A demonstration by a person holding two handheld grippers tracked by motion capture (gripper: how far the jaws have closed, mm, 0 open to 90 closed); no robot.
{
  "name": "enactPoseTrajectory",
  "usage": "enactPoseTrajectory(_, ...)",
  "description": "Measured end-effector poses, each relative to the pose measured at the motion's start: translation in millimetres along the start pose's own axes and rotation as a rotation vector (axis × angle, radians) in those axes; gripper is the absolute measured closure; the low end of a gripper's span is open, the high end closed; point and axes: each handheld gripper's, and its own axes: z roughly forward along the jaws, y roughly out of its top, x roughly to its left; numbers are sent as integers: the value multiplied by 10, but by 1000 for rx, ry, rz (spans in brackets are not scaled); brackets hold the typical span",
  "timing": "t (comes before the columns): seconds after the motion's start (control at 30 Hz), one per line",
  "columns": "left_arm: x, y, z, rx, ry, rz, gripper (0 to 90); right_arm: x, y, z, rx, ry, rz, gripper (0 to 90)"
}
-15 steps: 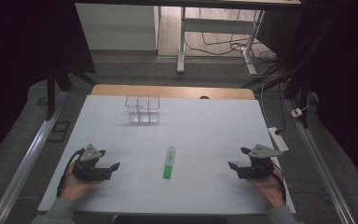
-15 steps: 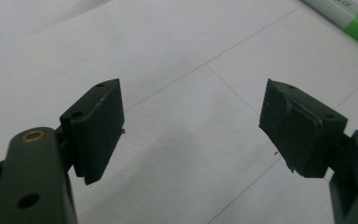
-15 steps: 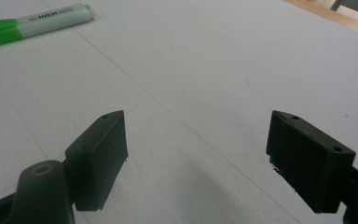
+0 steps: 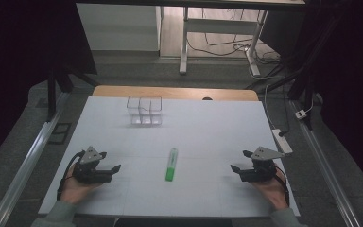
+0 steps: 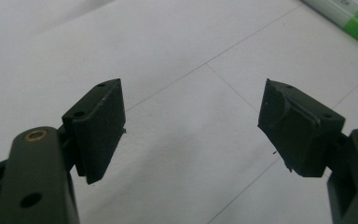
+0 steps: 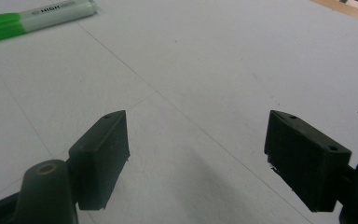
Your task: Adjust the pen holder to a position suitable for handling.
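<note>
From the high view I have the left gripper (image 4: pixel 115 168) low on the near left of the white table (image 4: pixel 208 127) and the right gripper (image 4: pixel 235 169) low on the near right, each held in a hand, the left hand (image 4: pixel 73 191) and the right hand (image 4: pixel 270 191) coming in from the bottom edge. Both tools stand spread wide with nothing between their jaws; in each gripper view I see bare table through the gap.

The green marker (image 4: pixel 171 164) lies flat on the table between the two grippers, well apart from both, its long axis running roughly away from me, the solid green end nearer me and the paler barrel pointing toward the far side. In the right gripper view the marker (image 6: pixel 37 20) sits at the upper left, and I can read "HIGH" printed on the pale barrel (the rest of the word is too blurred to make out). In the left gripper view it (image 5: pixel 349 18) crosses the upper right corner.

Toward the far side of the table stands a clear plastic box (image 4: pixel 144 111) split into small compartments, well away from the marker.
</note>
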Motion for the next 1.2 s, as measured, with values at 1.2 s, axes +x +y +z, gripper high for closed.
enactPoseTrajectory(1.2, 497, 718, 109, 0, -3, -40, 267, 10, 8, 37, -4, 8, 7, 222)
